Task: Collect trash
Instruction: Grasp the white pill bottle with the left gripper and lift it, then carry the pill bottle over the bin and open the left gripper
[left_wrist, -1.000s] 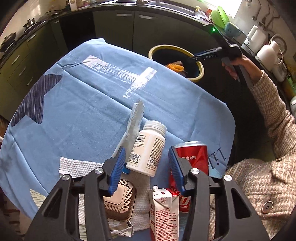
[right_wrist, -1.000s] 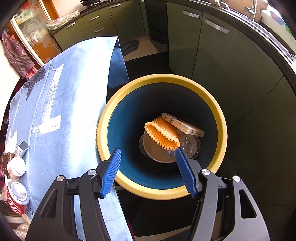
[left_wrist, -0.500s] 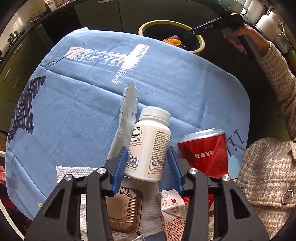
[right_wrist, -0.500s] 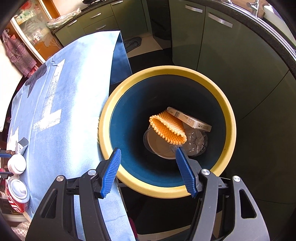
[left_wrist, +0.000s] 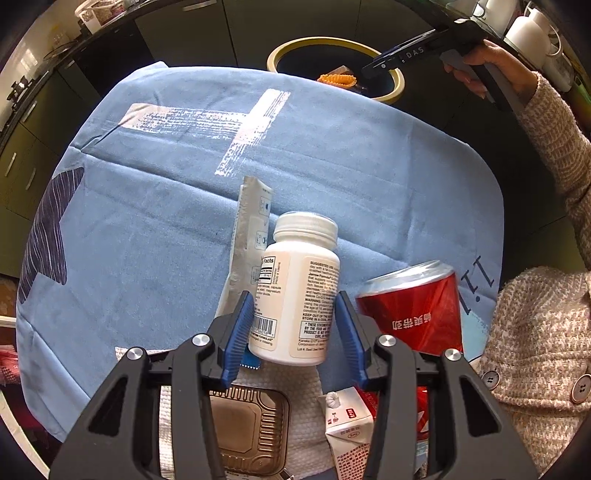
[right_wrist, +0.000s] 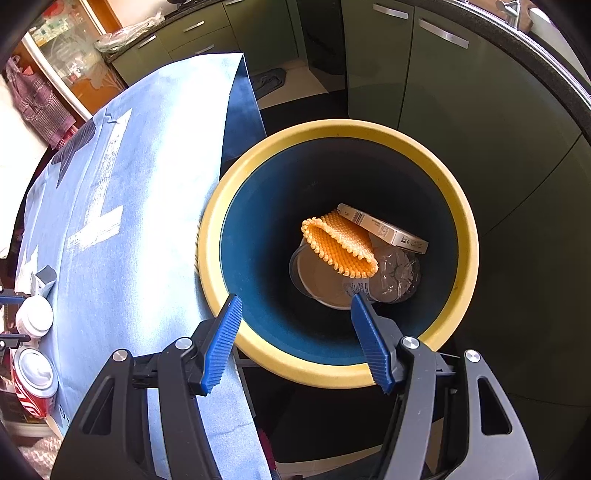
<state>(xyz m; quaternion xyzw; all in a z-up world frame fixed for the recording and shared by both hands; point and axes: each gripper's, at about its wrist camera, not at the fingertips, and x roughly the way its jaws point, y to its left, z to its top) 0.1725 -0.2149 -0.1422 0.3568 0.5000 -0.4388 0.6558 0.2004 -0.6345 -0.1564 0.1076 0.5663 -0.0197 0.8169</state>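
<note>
Left of left wrist view: a silver foil sachet (left_wrist: 246, 254) is seen lying flat on the blue tablecloth (left_wrist: 147, 229), just beside the bottle.
Centre of left wrist view: a white pill bottle (left_wrist: 295, 291) is framed by the left gripper (left_wrist: 295, 332); the blue pads are set against its sides, so it appears to be held.
Right of left wrist view: a red can (left_wrist: 413, 306) is seen just beside the bottle; a small carton (left_wrist: 349, 428) is seen at lower right.
Top of left wrist view: the yellow-rimmed bin (left_wrist: 334, 44) is seen past the far table edge.
Right wrist view: the right gripper (right_wrist: 295, 339) is held wide and empty above the bin, where an orange mesh piece (right_wrist: 340, 247) and a flat box (right_wrist: 384, 229) are seen.
Step in hand: the bottle is judged to be gripped for pickup.
Next move: a lift clear of the can is called for, then carriage across the cloth to the bin.
</note>
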